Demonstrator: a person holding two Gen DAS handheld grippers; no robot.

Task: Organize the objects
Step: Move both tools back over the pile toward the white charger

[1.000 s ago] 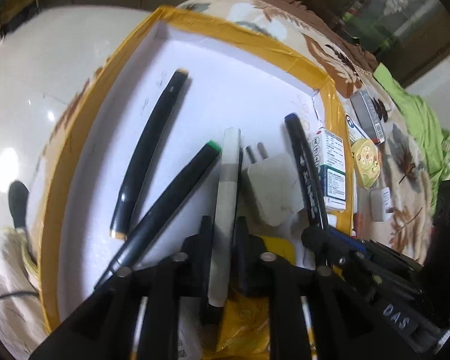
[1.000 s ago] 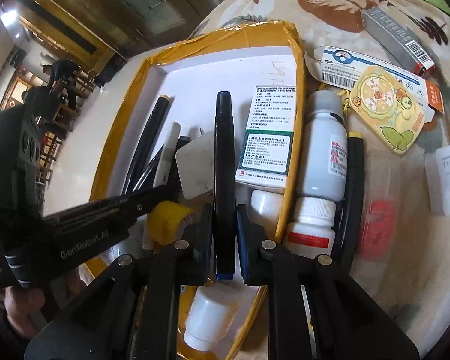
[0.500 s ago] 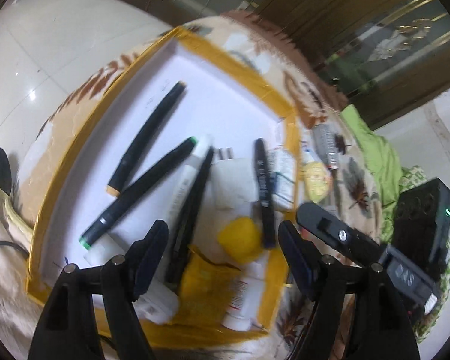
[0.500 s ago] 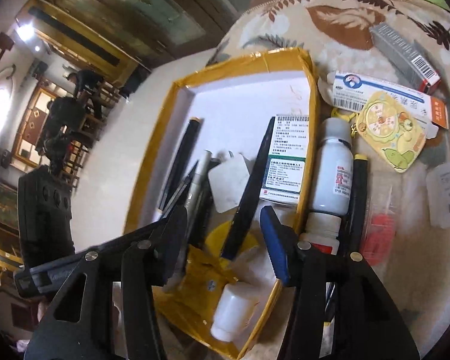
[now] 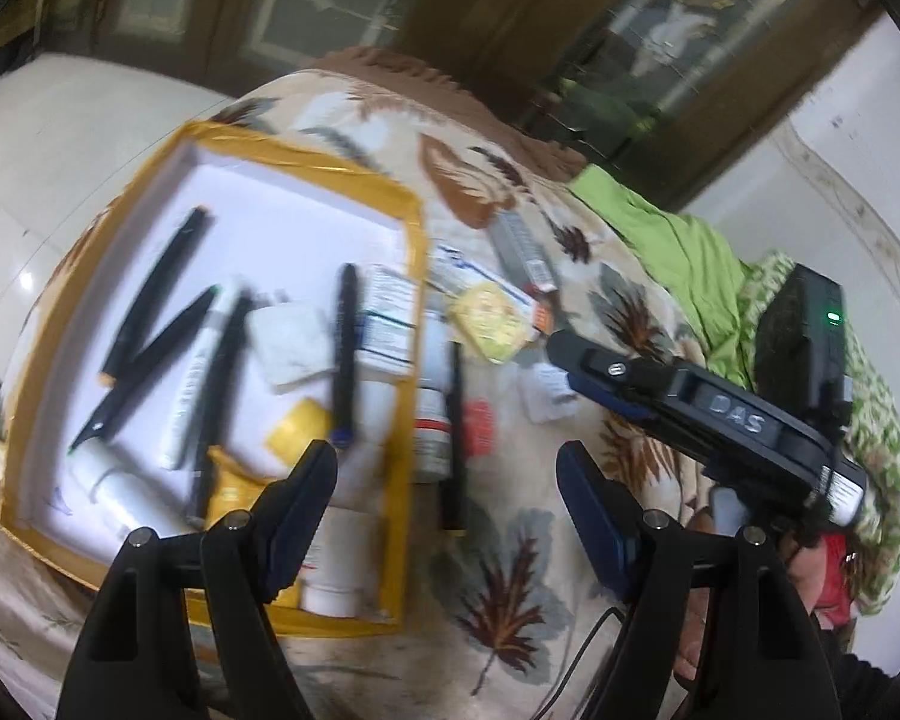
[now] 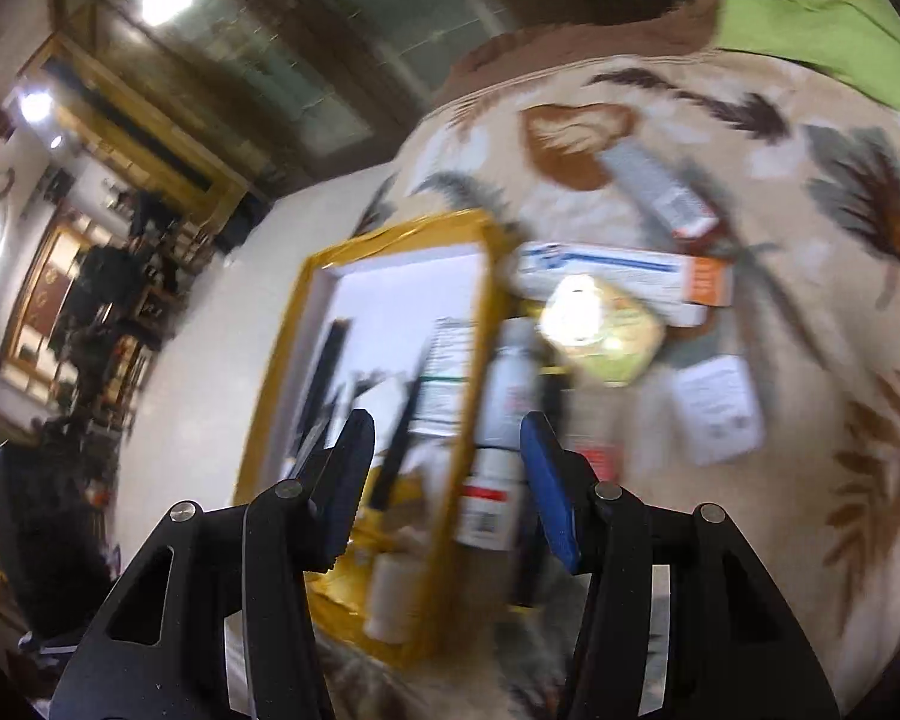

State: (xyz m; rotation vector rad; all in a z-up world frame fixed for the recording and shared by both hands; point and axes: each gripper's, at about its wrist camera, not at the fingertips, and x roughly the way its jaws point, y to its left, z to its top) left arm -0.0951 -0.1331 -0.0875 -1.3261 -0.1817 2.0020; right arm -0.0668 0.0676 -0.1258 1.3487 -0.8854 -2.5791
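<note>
Both sets of tongs are spread with nothing pinched between them. The left tongs (image 5: 447, 474) hang above the leaf-print blanket (image 5: 510, 576), just off the right edge of the yellow-rimmed tray (image 5: 411, 228), and the right tongs (image 6: 444, 456) sit over that same edge from the other side. The right wrist shot is pretty smeared, so details there are fuzzy. Inside the tray there's a bunch of black markers (image 5: 150, 294), a white pen (image 5: 195, 372), a white charger plug (image 5: 291, 345), a yellow tape roll (image 5: 297, 429), a medicine box (image 5: 387, 318) and another black pen (image 5: 345, 342) lying next to that box. Just outside the tray rim, on the blanket, there's a white bottle (image 6: 504, 396) and a black marker (image 5: 453, 438) side by side, plus a yellow card (image 5: 492, 324), a long white box (image 6: 618, 276) and a small white packet (image 6: 717, 408) further right. A green cloth (image 5: 678, 252) is bunched up at the far side.
</note>
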